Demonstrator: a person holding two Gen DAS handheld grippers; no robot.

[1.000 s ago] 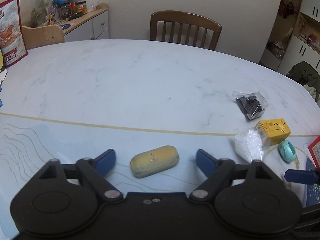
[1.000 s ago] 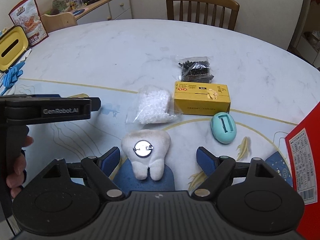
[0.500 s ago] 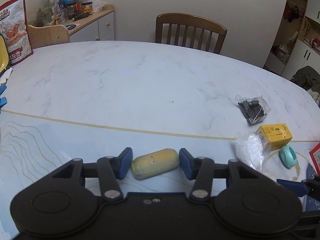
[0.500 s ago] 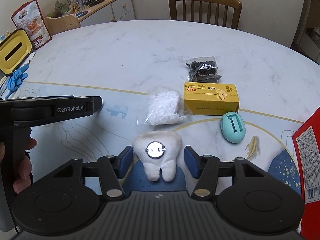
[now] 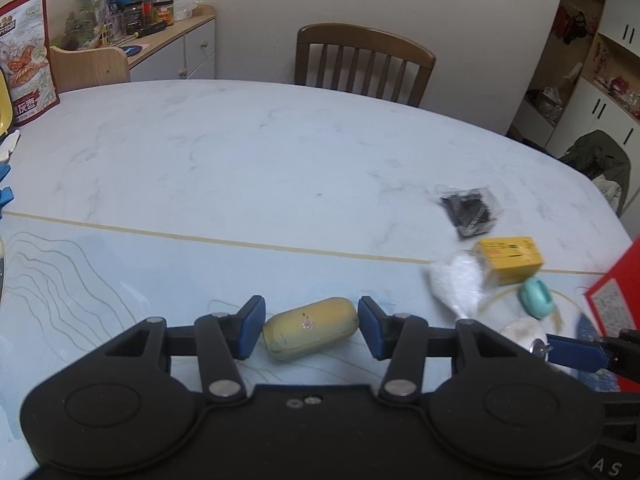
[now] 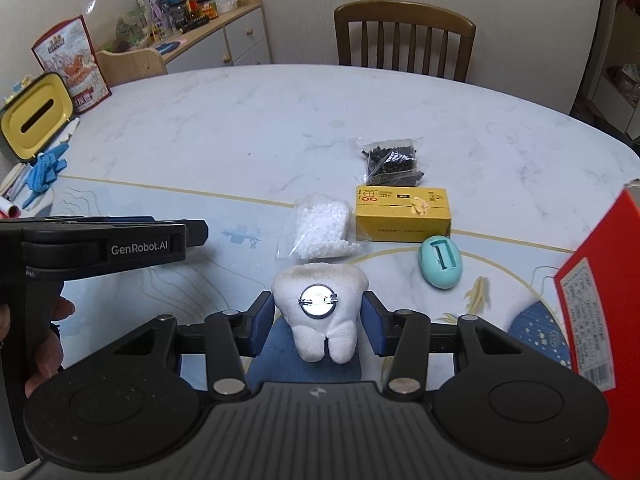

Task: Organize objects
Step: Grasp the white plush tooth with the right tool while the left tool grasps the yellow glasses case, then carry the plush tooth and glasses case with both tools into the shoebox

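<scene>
On the pale marble-patterned counter [image 5: 248, 152], near its front edge, the left tongs [image 5: 311, 328] sit around a yellow capsule-shaped case [image 5: 311, 333]. The case is smooth and rounded, a little worn, with a small shiny dot on its top. The blue pads [image 5: 249, 332] are narrowly apart and stand at both ends of the case; on the right a thin gap shows, on the left I cannot tell if the pad touches.

The right tongs [image 6: 319, 320] are closed onto a white plush tooth [image 6: 320, 312] (soft and fuzzy, with a round metal pin-back in its middle), and both pads press its sides. The tooth is over a dark blue patch of the counter print.

Just beyond the tooth lies a clear bag of white beads [image 6: 320, 226], beside it a yellow cardboard box [image 6: 402, 219], then a clear bag of small black pieces [image 6: 392, 160]. A smooth teal egg-shaped object [image 6: 441, 262] lies near the box. A red carton [image 6: 600, 312] is cut off at the right edge. In the left wrist view these things on the right are blurred. A hand [image 6: 44, 344] holding the left device is only partly visible.
</scene>
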